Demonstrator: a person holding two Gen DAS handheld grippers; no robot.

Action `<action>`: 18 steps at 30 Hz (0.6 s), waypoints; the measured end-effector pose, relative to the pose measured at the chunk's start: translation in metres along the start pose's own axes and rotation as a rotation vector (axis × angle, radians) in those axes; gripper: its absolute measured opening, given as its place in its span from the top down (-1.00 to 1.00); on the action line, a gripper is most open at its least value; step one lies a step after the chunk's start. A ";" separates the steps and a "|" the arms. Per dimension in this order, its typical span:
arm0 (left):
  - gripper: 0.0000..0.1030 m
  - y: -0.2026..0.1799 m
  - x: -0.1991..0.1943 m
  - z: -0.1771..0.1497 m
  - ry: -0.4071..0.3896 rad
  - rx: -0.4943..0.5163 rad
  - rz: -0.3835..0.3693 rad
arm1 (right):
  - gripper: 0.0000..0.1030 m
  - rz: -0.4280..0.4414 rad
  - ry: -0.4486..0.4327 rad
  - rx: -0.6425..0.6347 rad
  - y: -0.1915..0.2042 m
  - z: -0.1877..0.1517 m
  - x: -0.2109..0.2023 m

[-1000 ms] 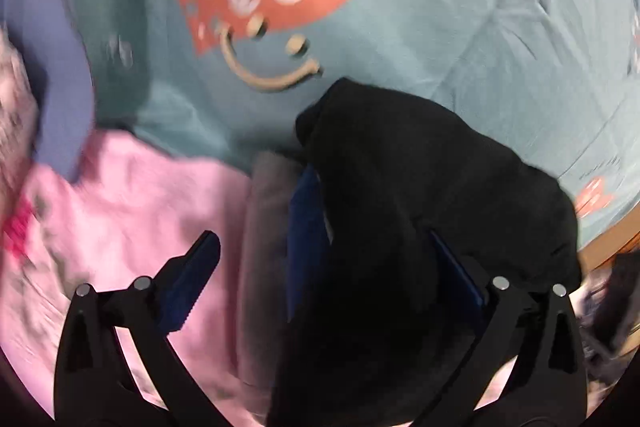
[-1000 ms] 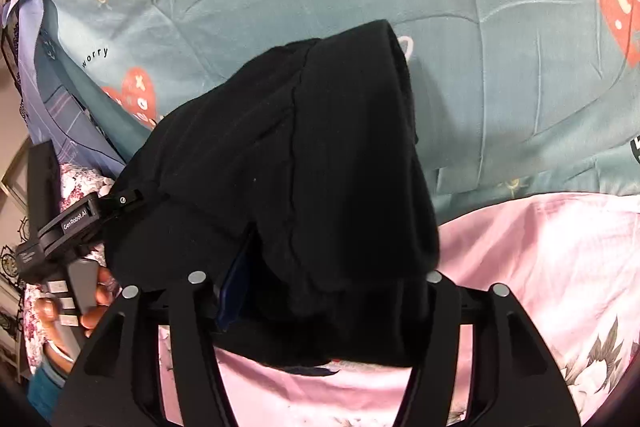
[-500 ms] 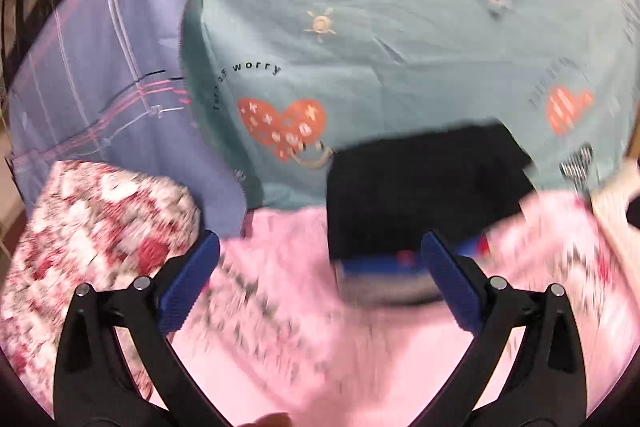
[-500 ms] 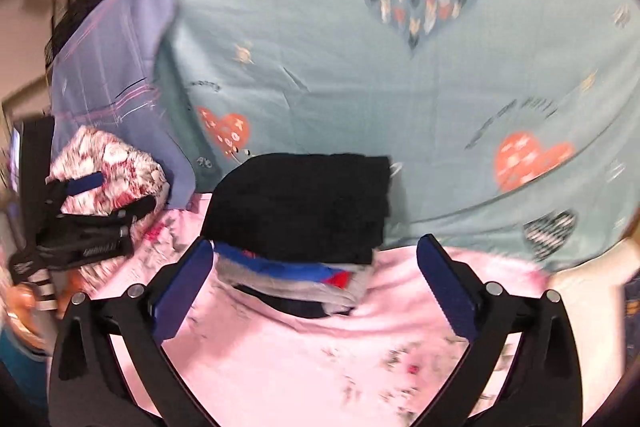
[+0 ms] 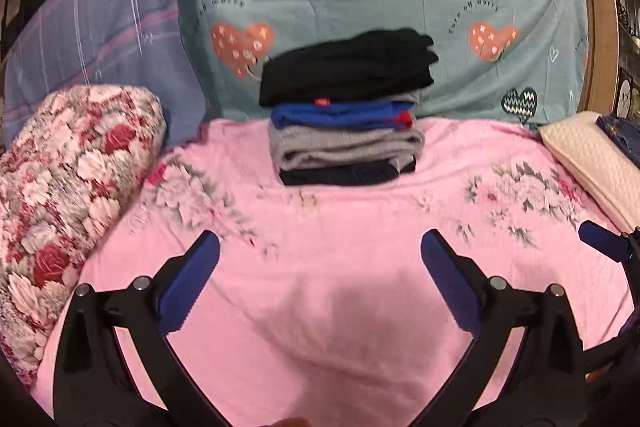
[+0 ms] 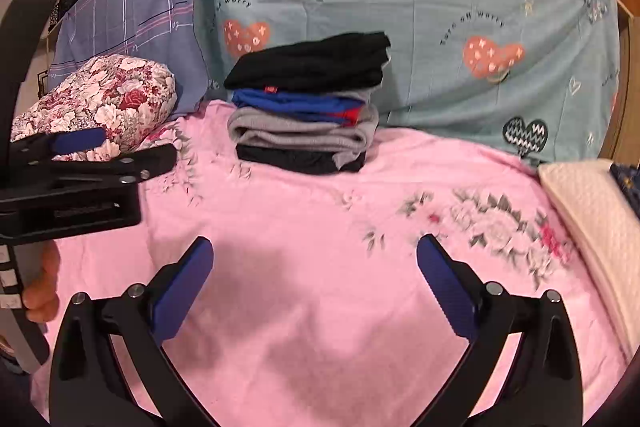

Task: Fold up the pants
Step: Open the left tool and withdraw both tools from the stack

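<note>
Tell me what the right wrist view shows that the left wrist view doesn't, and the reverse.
Only the right wrist view shows the left gripper from the side, with the hand holding it, both at its left edge. Only the left wrist view shows a blue pad of the right gripper, at its right edge. Both show the folded black pants on top of the stack, the pink sheet, the floral pillow, the cream pillow, and each view's own gripper open and empty.

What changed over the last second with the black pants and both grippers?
The black pants were let go and now lie folded on top of the stack. The left gripper and right gripper pulled back toward the person, both open and empty. The pink sheet and floral pillow stayed put.
</note>
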State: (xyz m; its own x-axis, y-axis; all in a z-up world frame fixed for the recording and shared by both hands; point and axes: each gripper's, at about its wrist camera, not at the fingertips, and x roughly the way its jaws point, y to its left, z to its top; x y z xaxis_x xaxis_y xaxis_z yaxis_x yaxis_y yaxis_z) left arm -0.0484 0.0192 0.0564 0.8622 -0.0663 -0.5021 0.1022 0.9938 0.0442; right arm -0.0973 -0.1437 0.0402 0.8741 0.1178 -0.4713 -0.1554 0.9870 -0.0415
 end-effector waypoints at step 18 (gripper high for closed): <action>-0.96 0.001 0.017 -0.023 -0.002 -0.018 0.020 | -0.97 0.051 0.111 0.098 -0.006 -0.028 0.033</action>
State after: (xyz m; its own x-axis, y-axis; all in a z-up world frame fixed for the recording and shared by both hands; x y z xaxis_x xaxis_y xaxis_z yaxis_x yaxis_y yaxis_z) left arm -0.0451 0.0213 0.0278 0.8649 -0.0470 -0.4998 0.0765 0.9963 0.0388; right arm -0.0803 -0.1486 -0.0003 0.8091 0.1606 -0.5653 -0.1477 0.9866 0.0689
